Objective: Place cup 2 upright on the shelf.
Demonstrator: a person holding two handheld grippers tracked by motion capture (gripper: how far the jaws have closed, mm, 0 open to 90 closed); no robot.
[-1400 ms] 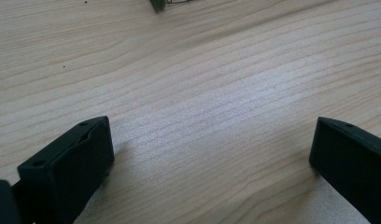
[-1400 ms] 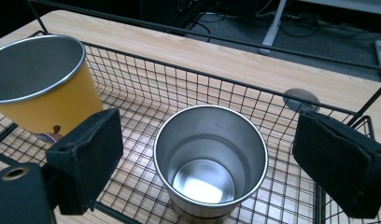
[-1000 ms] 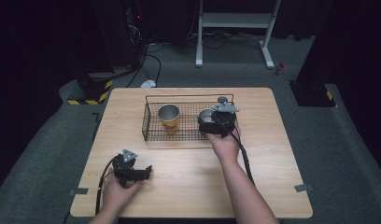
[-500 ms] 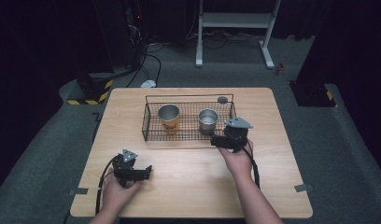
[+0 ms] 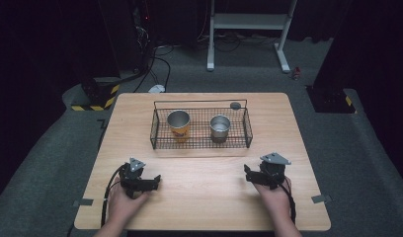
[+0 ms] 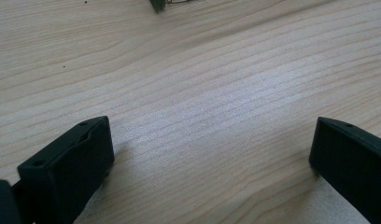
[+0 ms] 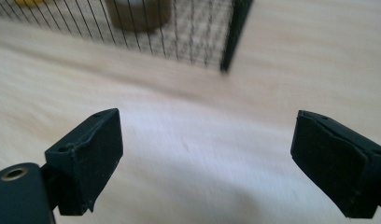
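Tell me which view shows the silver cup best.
The high view: the silver cup stands whole and upright in the right half of the basket. The right gripper view catches its blurred lower part behind the wires. The left gripper view gives wood grain.

I see a light wooden surface [image 5: 204,197] with rounded corners, standing on grey carpet. A black wire basket [image 5: 200,143] sits directly on it, centred between the left and right edges and nearer the far edge. A small dark round disc [image 5: 235,105] lies on the wood just behind the basket's far right corner. Both tongs rest on the wood near the near edge: left tongs [image 5: 152,181] toward the near left corner, right tongs [image 5: 250,174] toward the near right.
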